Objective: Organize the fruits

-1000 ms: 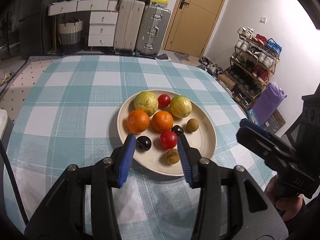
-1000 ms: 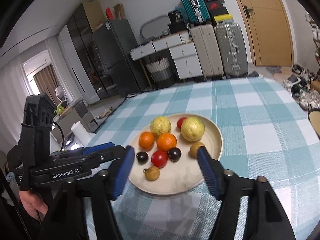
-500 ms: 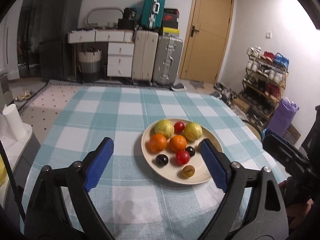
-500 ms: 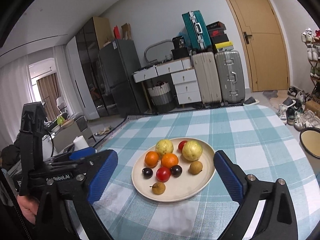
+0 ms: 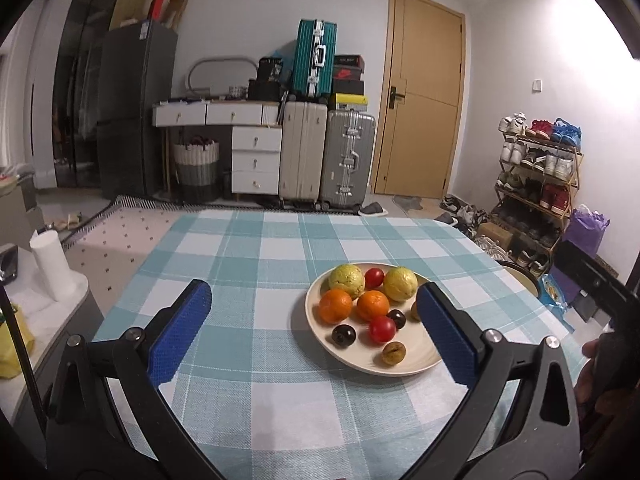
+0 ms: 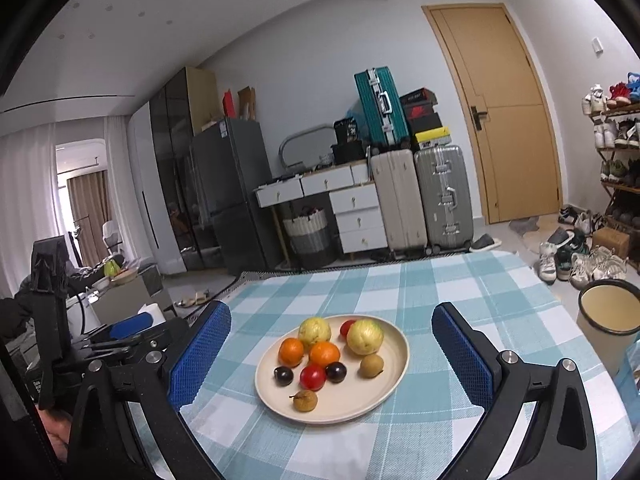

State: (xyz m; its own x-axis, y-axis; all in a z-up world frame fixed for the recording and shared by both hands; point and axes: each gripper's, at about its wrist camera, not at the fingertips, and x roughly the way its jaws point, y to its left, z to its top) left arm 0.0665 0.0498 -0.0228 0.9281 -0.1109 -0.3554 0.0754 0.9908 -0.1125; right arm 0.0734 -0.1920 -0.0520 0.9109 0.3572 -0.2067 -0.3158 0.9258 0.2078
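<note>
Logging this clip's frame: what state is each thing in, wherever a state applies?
Left gripper: jaws opening, nothing between them.
Right gripper: jaws opening, nothing between them.
Plate: on the checked tablecloth, holding all nine fruits.
Door: shut.
Teal suitcase: upright, atop the dresser.
Dresser drawers: shut.
Cream bin: uncovered, right of the table.

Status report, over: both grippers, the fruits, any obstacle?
Left gripper opening, empty; right gripper open, empty. All fruits on cream plate. No obstacle on checked cloth.
</note>
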